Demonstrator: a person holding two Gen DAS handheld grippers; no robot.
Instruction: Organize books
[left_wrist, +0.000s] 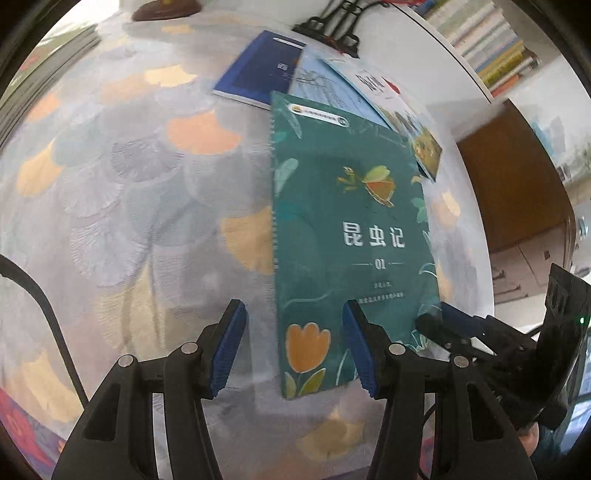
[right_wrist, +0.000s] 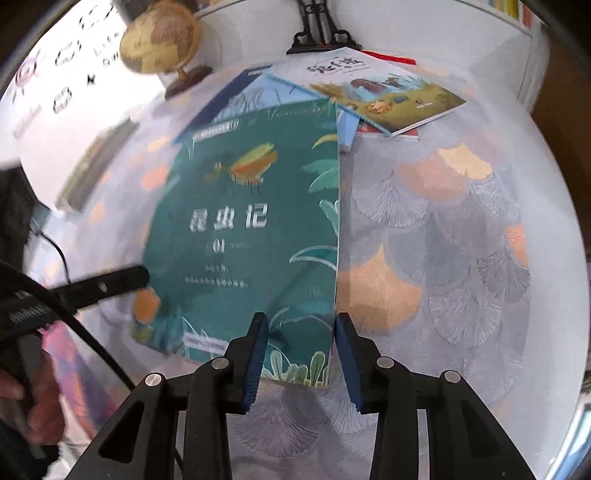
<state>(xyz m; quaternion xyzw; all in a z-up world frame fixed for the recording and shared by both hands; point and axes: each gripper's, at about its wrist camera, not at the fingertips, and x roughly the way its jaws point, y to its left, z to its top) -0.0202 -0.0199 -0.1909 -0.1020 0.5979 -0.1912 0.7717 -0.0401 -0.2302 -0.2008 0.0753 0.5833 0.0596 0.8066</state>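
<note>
A green book (left_wrist: 351, 229) with white characters, an insect picture and an orange tulip lies flat on the flowered tablecloth (left_wrist: 147, 184). My left gripper (left_wrist: 294, 349) stands open over its lower left corner, the spine edge between the blue pads. My right gripper (right_wrist: 300, 363) is open astride the book's (right_wrist: 258, 221) lower right edge, one pad over the cover and one over the cloth; the pads do not press it. It also shows as my right gripper (left_wrist: 437, 319) at the book's right corner in the left wrist view.
Behind the green book lie a dark blue book (left_wrist: 258, 74), a light blue book (left_wrist: 332, 92) and an illustrated white and yellow book (right_wrist: 388, 92), overlapping. A black bookend (right_wrist: 321, 33) and a globe (right_wrist: 159, 40) stand at the back. Shelved books (left_wrist: 491, 48) are at upper right.
</note>
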